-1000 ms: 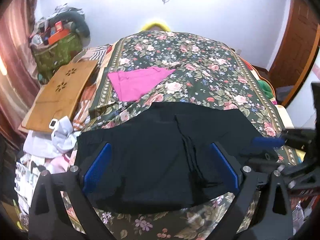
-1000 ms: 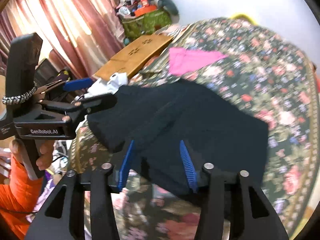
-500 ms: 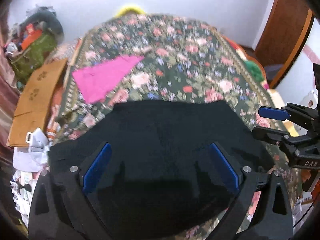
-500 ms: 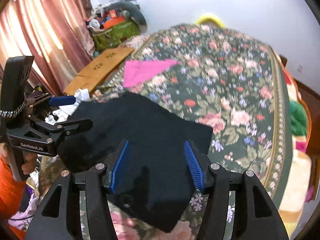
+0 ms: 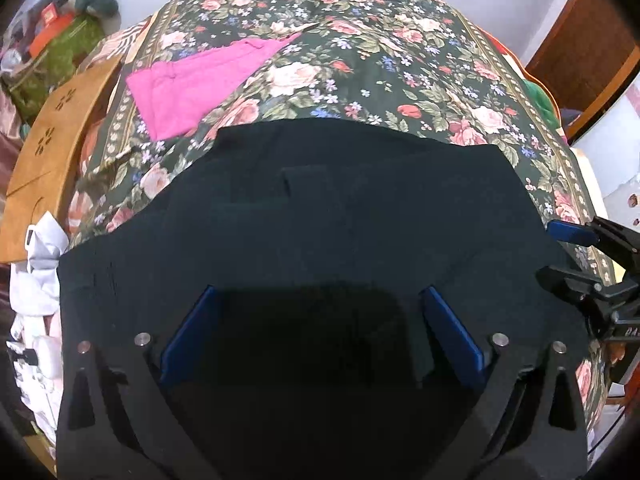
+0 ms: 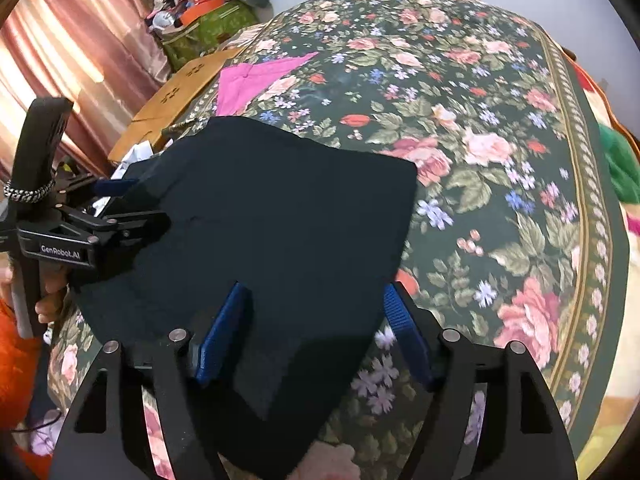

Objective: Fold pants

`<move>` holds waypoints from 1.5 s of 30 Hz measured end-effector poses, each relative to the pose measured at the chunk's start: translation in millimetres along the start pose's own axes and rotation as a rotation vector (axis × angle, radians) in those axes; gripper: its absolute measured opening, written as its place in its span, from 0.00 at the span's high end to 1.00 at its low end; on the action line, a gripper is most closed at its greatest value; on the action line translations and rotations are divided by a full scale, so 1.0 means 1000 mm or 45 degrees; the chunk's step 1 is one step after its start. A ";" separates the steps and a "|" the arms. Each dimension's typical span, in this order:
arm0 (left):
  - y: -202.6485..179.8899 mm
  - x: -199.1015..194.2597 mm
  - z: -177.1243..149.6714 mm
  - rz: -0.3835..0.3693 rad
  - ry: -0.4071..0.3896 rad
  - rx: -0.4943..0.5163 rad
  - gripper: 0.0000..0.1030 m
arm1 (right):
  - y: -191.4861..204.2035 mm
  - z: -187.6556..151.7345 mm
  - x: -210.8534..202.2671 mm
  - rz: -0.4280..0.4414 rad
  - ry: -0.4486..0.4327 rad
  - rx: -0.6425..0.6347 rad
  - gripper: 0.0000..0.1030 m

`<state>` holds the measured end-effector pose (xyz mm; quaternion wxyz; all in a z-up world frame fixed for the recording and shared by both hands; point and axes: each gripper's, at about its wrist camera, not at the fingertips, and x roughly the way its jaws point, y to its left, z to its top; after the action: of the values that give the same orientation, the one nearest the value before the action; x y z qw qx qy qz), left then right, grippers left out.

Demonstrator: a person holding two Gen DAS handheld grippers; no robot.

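The black pants (image 5: pixel 320 216) lie spread flat across the lower centre of both frames on the floral bedspread (image 6: pixel 500 128). My left tongs (image 5: pixel 320 332) and right tongs (image 6: pixel 316 332) both hover released, gripping nothing. To fold well, I should pinch the near edge at both corners evenly and carry it over without dragging wrinkles.

black gripper (image 6: pixel 312 336), blue pads (image 6: pixel 218 340) — orange sleeve (image 6: pixel 16 364)
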<state>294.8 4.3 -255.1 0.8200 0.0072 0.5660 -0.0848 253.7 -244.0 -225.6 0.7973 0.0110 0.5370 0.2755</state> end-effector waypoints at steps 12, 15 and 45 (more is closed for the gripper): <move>0.019 -0.023 -0.032 -0.013 -0.041 -0.101 0.00 | -0.015 -0.028 -0.029 -0.107 -0.036 0.059 0.33; 0.020 -0.030 -0.037 -0.016 -0.059 -0.133 0.00 | -0.013 -0.034 -0.036 -0.149 -0.053 0.047 0.33; 0.176 -0.105 -0.140 0.037 -0.214 -0.669 0.00 | 0.123 0.017 -0.026 -0.150 -0.219 -0.308 0.31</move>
<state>154.7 206.2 -222.7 0.8389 -0.2048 0.4985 0.0764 209.1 -146.3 -157.7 0.8506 -0.0929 0.4294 0.2890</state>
